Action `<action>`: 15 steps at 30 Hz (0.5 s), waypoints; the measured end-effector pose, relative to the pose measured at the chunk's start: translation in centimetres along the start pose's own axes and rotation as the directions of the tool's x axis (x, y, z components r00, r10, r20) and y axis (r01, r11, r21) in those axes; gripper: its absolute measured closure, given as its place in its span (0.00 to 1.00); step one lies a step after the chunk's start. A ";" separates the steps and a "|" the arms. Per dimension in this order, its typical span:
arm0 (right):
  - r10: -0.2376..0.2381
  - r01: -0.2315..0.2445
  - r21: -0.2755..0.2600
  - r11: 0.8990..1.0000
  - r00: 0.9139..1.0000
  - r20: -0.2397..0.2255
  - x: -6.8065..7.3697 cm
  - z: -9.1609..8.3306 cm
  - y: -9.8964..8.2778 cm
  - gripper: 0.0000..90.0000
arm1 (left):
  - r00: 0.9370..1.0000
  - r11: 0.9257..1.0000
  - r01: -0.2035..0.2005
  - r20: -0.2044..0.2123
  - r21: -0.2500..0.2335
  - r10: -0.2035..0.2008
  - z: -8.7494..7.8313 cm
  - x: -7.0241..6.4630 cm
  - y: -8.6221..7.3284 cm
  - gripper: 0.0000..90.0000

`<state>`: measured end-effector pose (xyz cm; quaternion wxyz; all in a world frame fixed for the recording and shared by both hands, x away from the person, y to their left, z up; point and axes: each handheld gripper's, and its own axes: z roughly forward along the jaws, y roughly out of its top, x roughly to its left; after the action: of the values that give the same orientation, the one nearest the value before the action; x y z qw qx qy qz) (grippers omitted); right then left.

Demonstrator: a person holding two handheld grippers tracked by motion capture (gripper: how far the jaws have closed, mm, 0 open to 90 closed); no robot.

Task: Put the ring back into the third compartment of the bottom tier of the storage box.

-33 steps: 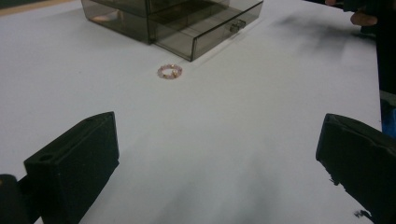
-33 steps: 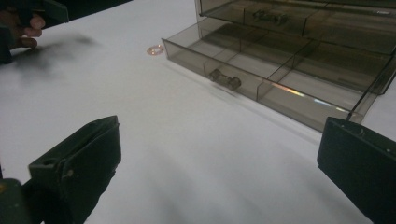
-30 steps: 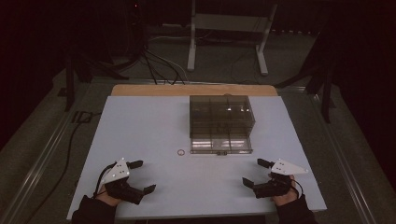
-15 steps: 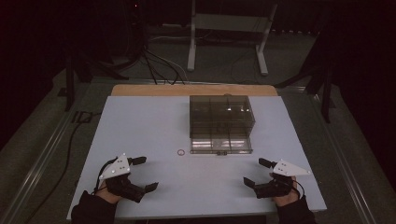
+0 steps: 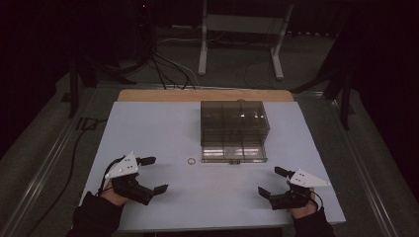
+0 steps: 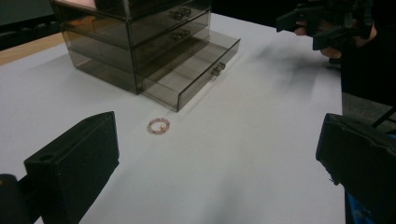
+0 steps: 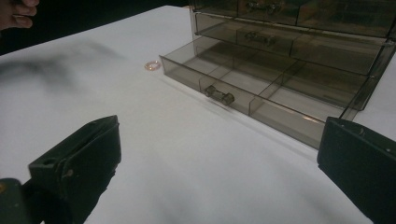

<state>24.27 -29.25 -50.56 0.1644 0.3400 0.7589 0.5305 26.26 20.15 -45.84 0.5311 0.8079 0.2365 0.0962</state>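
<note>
The left gripper (image 5: 150,174) hovers low over the near left part of the white desk (image 5: 148,123), its fingers (image 6: 74,163) spread wide with nothing between them. The right gripper (image 5: 271,182) sits at the near right part of the desk, fingers (image 7: 77,161) likewise wide apart and empty. A small pinkish ring (image 5: 191,161) lies flat on the desk, ahead of the left fingers and slightly toward the middle; in the left gripper view the ring (image 6: 158,126) shows in the gap between the two fingers, well ahead of their tips. From the right fingers it lies farther off, ahead and to their left (image 7: 152,65). Just beyond the ring stands a smoky transparent drawer chest (image 5: 232,129), with its bottom drawer (image 7: 252,88) pulled out toward the person; the ring rests just beside that drawer's front corner, apart from it. The drawer is split into compartments, and its small knob (image 7: 218,95) faces the right fingers.
</note>
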 end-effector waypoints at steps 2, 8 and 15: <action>-0.003 0.003 -0.003 1.000 1.000 0.002 0.0 0.0 0.0 0.00 | 1.000 1.000 0.005 0.006 0.004 -0.005 0.1 0.2 0.1 0.00; -0.002 0.002 0.001 1.000 1.000 -0.002 0.0 0.0 0.0 0.00 | 1.000 1.000 0.023 0.018 -0.003 -0.023 0.8 0.9 0.9 0.00; 0.000 0.000 -0.009 1.000 1.000 -0.003 0.0 -0.1 0.0 0.00 | 1.000 1.000 0.012 0.000 -0.010 -0.012 1.5 1.6 2.7 0.01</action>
<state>24.23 -29.33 -50.53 0.1648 0.3384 0.7569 0.5343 29.03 18.89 -44.20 0.5359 0.8038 0.2407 0.0941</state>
